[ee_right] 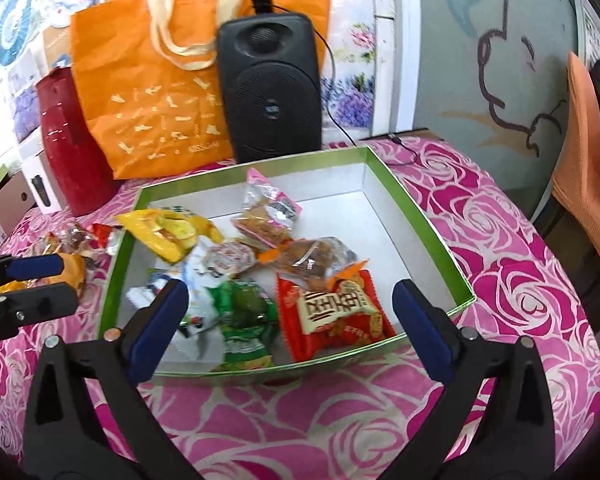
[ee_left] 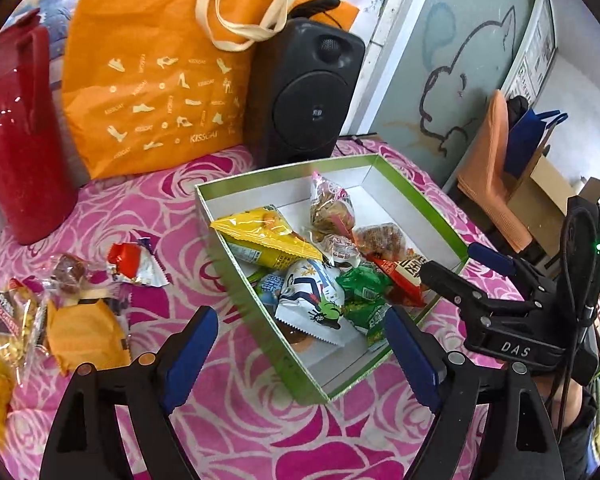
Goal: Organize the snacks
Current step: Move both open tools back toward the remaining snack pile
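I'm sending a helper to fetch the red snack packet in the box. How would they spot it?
Find the green-rimmed box in front of the black speaker. The red packet lies flat in its near corner, beside a green packet; it alone bears a cream label with large dark characters.

A lived-in home room is showing: rose-patterned pink cloth covering the worktop (ee_right: 500, 280), red plastic thermos jug (ee_left: 24, 152), orange fabric tote bag (ee_left: 152, 92), black speaker (ee_right: 272, 88).

Assorted snack packets (ee_right: 332, 312) in green-rimmed box (ee_right: 420, 216), others (ee_left: 84, 332) outside, left.
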The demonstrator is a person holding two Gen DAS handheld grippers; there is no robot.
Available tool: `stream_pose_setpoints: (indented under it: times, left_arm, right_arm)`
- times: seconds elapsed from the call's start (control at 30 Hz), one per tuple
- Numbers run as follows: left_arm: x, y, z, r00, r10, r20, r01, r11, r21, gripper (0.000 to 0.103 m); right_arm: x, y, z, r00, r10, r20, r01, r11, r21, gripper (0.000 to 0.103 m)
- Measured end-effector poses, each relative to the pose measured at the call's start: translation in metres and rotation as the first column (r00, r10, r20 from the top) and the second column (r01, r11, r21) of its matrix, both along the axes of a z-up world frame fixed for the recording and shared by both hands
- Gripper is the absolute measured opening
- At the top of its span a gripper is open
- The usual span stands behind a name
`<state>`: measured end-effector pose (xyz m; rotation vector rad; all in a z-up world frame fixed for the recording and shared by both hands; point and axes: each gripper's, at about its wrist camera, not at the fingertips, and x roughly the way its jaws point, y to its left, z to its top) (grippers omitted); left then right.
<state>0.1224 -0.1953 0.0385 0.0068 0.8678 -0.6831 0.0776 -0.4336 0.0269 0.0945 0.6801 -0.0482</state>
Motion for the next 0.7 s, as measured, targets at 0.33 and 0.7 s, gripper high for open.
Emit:
stream_pose_setpoints:
  times: [0.33,0.7]
  left_arm:
    - [-0.021,0.063,0.002,0.994,0.110,0.019,-0.110,0.994,0.005,0.087]
    - [-0.024,0.197,-0.029,0.914,0.406,-0.006,-0.404,0.912,0.076,0.087]
  right_arm:
    - [-0.017,0.051,0.015,0.993,0.120,-0.010,-0.120,0.993,0.014,0.102]
    - [-0.002,0.163,0.000,0.900,0.428,-0.079,-0.421,0.902,0.093,0.102]
